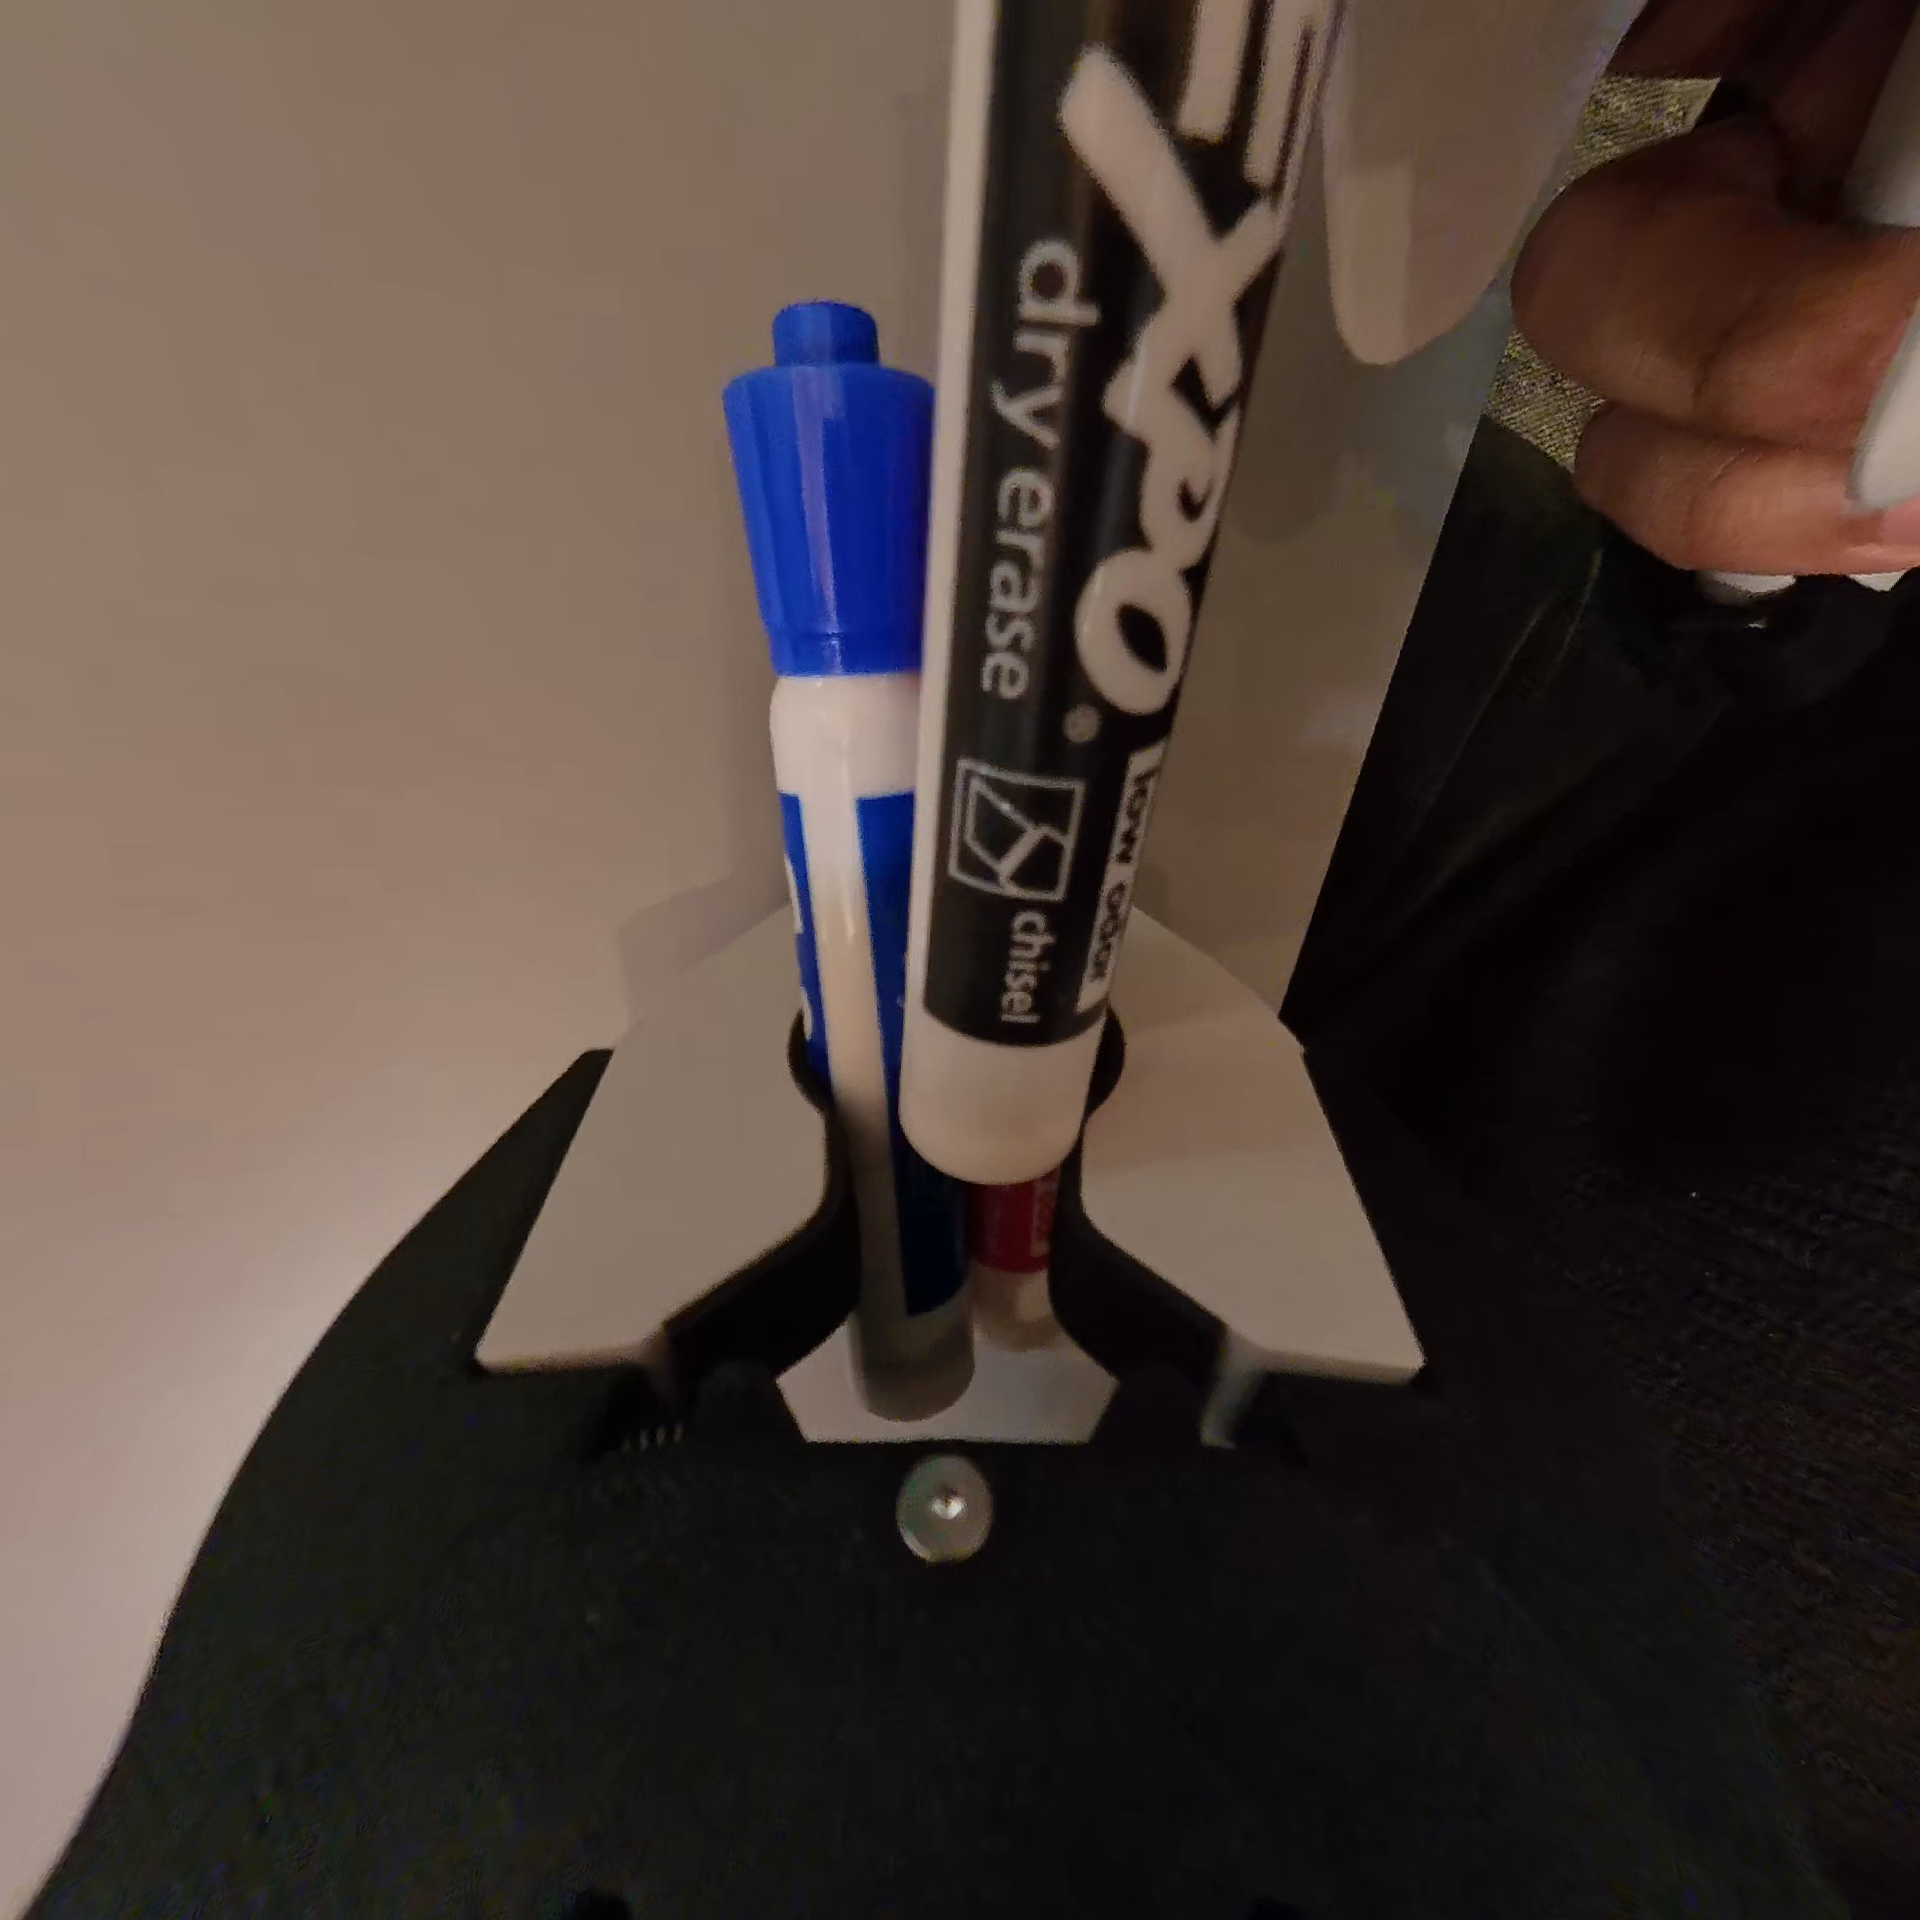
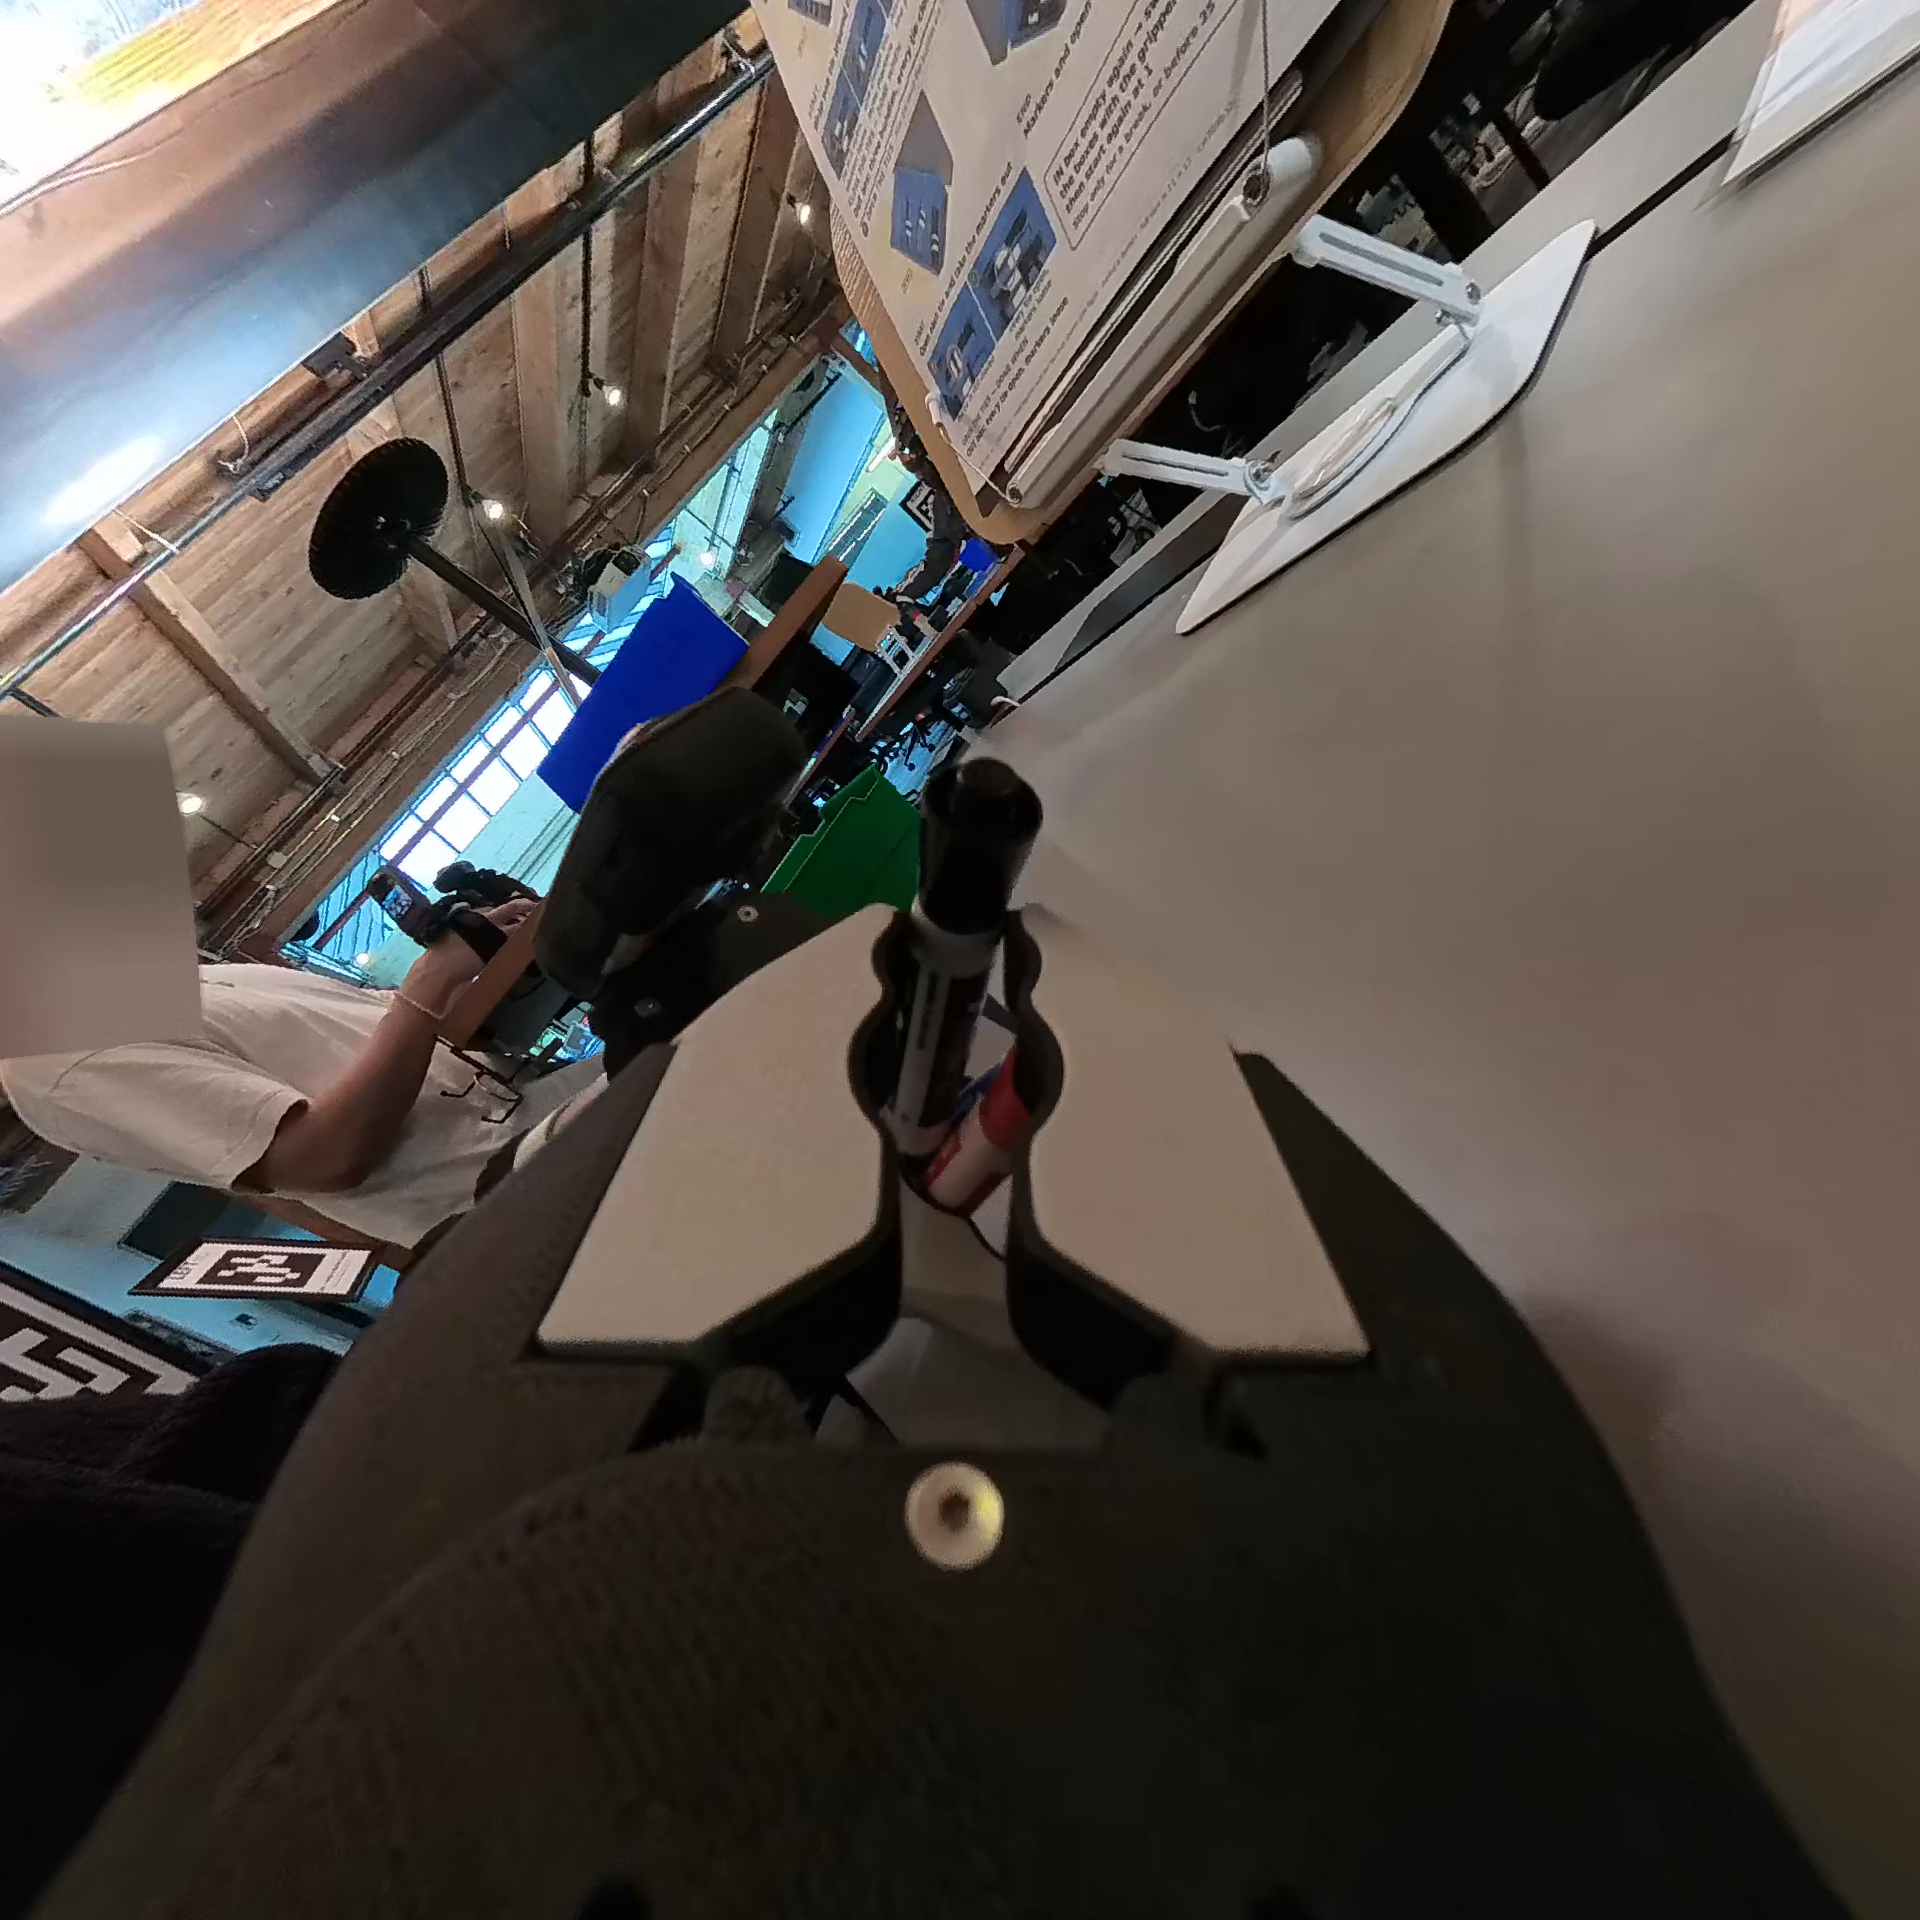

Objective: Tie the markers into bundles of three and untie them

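Note:
In the left wrist view my left gripper (image 1: 966, 1018) is shut on a bundle of three markers that stand up between its white pads (image 1: 665, 1164): a blue-capped marker (image 1: 831, 540), a black marker (image 1: 1101, 520) that runs out of the top of the frame, and a red marker (image 1: 1013, 1236) mostly hidden behind the black one. In the right wrist view my right gripper (image 2: 961, 935) is shut on the black marker (image 2: 977, 831), with the red marker (image 2: 987, 1127) beside it. A thin red strand (image 2: 982, 1231) shows under them.
A hand (image 1: 1714, 364) is at the upper right of the left wrist view. The grey table (image 2: 1558, 935) holds a white stand (image 2: 1403, 416) with a printed sheet (image 2: 1039, 156). A person in a white shirt (image 2: 260, 1091) sits to the left. A green bin (image 2: 862, 842) stands behind. One gripper's finger ends stand about 12 centimeters off the other's.

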A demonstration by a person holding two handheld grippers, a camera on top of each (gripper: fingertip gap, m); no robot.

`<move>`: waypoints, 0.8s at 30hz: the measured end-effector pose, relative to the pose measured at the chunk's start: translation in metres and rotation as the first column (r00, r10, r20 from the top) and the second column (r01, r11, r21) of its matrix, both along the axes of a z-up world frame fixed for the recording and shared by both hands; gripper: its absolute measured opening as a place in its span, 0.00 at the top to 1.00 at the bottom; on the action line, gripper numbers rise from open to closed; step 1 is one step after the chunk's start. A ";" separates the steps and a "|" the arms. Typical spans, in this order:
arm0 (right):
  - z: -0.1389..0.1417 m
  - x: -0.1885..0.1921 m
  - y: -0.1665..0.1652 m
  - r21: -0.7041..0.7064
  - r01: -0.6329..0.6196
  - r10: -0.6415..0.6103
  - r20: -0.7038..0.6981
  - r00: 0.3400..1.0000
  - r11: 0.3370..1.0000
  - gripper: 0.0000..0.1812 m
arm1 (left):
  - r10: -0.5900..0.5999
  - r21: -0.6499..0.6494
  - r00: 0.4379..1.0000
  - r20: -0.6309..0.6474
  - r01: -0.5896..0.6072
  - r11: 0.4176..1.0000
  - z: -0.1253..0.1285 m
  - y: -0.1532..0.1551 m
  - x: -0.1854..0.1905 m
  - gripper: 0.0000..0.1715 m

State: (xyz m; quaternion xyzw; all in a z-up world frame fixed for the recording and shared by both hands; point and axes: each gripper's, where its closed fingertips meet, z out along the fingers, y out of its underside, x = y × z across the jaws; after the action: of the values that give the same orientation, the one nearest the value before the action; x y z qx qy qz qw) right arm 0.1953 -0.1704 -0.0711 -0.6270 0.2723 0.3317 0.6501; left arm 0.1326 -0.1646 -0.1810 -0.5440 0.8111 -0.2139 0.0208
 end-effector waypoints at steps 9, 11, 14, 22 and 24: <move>0.001 -0.013 0.012 -0.008 -0.041 0.041 0.050 0.998 0.999 0.91 | 0.032 -0.007 0.999 -0.018 -0.032 0.999 -0.002 0.015 -0.011 0.74; 0.001 -0.016 0.015 -0.008 -0.053 0.054 0.060 0.997 0.999 0.91 | 0.044 0.005 0.999 -0.019 -0.044 0.999 -0.002 0.020 -0.015 0.74; 0.004 -0.022 0.020 0.001 -0.075 0.074 0.071 0.995 0.997 0.90 | 0.057 0.013 0.998 -0.018 -0.057 0.998 0.000 0.025 -0.020 0.74; 0.004 -0.034 0.033 0.020 -0.138 0.137 0.039 0.990 0.990 0.91 | 0.106 0.039 0.994 -0.024 -0.105 0.994 0.003 0.045 -0.032 0.74; 0.003 -0.038 0.036 0.020 -0.153 0.152 0.039 0.988 0.988 0.91 | 0.115 0.045 0.993 -0.031 -0.113 0.993 0.003 0.049 -0.036 0.74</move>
State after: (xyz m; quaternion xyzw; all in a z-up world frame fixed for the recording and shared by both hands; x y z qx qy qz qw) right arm 0.1572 -0.1348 -0.0678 -0.6447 0.2075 0.3715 0.6350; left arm 0.0965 -0.1153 -0.1785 -0.5924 0.7834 -0.1857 0.0310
